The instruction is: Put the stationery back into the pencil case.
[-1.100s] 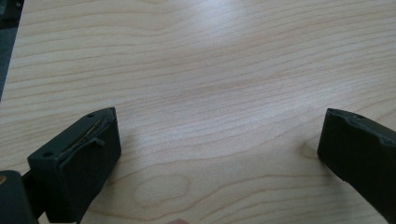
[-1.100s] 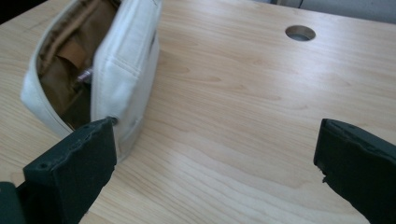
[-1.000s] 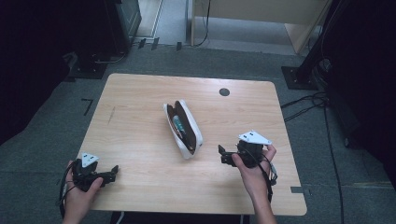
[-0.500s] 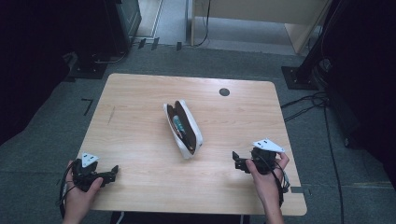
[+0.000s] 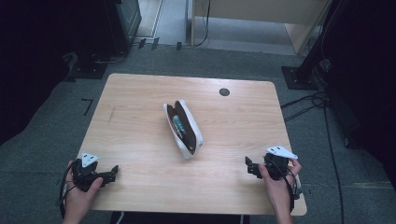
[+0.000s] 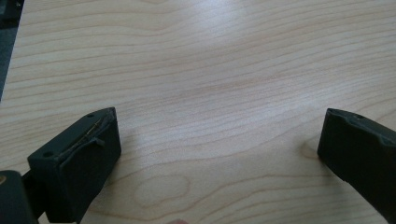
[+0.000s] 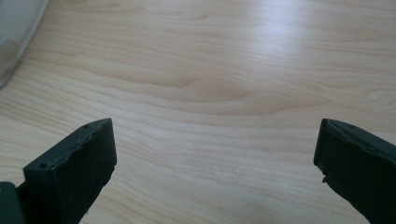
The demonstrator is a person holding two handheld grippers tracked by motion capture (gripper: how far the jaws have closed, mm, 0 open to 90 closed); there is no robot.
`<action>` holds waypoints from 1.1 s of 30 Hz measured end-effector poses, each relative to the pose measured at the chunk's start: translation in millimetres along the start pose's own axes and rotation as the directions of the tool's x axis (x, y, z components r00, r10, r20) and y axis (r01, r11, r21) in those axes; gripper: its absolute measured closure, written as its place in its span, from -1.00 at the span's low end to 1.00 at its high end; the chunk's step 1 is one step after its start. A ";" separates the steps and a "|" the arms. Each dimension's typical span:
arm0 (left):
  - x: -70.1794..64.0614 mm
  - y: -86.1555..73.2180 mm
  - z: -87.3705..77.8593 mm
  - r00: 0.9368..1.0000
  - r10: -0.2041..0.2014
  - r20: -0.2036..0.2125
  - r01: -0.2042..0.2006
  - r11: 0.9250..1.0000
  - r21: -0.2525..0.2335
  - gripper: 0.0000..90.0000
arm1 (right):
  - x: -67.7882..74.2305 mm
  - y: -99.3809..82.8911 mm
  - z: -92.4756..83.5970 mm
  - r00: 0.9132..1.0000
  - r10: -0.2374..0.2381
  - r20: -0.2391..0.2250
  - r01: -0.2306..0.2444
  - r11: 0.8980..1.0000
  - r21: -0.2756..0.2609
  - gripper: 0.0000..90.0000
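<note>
The left hand-held gripper (image 5: pixel 113 172) is being held low at the near left corner, its blunt black jaws spread wide over bare wood. The right hand-held gripper (image 5: pixel 249 166) is being held near the front right edge, jaws likewise apart and empty. Between them, farther back, an oblong white case (image 5: pixel 183 128) with a dark lining is lying open on the pale, grained tabletop (image 5: pixel 140 93).

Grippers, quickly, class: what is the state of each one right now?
Left gripper: open, holding nothing, over bare table.
Right gripper: open, holding nothing, apart from the case.
</note>
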State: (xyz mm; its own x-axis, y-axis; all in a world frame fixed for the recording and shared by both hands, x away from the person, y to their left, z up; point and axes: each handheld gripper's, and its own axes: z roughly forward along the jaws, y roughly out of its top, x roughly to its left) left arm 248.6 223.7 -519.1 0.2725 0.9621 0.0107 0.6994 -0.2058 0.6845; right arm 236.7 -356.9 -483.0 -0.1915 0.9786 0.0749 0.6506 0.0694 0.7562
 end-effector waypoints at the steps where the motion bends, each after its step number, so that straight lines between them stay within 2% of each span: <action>1: 0.0 0.0 0.0 1.000 0.000 0.000 0.000 1.000 0.000 -1.00 | -2.1 -2.3 0.0 1.000 0.002 0.005 -0.003 1.000 0.007 -1.00; 9: 0.0 0.0 0.0 1.000 0.000 0.000 0.000 1.000 0.000 -1.00 | -20.5 -20.0 -1.8 0.999 0.031 0.035 -0.032 0.999 0.033 -1.00; 17: 0.0 0.0 0.0 1.000 0.000 0.000 0.000 1.000 0.000 -1.00 | -34.4 -35.7 -4.1 0.996 0.037 0.076 -0.042 0.997 0.066 -1.00; 21: 0.0 0.0 0.0 1.000 0.001 0.000 -0.001 1.000 0.000 -1.00 | -39.8 -42.6 -5.5 0.994 0.046 0.094 -0.054 0.995 0.080 -1.00; 27: 0.0 0.0 0.0 1.000 0.000 0.000 0.000 1.000 0.000 -1.00 | -44.9 -53.2 -4.8 0.992 0.035 0.124 -0.047 0.994 0.097 -1.00; 30: -0.1 0.0 0.0 1.000 0.000 0.000 0.000 1.000 0.000 -1.00 | -48.5 -57.3 -5.5 0.990 0.050 0.130 -0.059 0.996 0.065 -1.00; 33: 0.0 0.0 -0.1 1.000 0.000 0.000 0.000 1.000 0.001 -1.00 | -48.9 -57.9 -5.7 0.990 0.048 0.130 -0.056 0.996 0.063 -1.00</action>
State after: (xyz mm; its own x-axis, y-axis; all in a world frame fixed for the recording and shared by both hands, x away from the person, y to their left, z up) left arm 248.5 223.7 -519.0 0.2728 0.9620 0.0110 0.6997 -0.2063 0.6840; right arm 204.2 -409.9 -526.8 -0.0634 0.9977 0.0259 0.7054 0.0265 0.7083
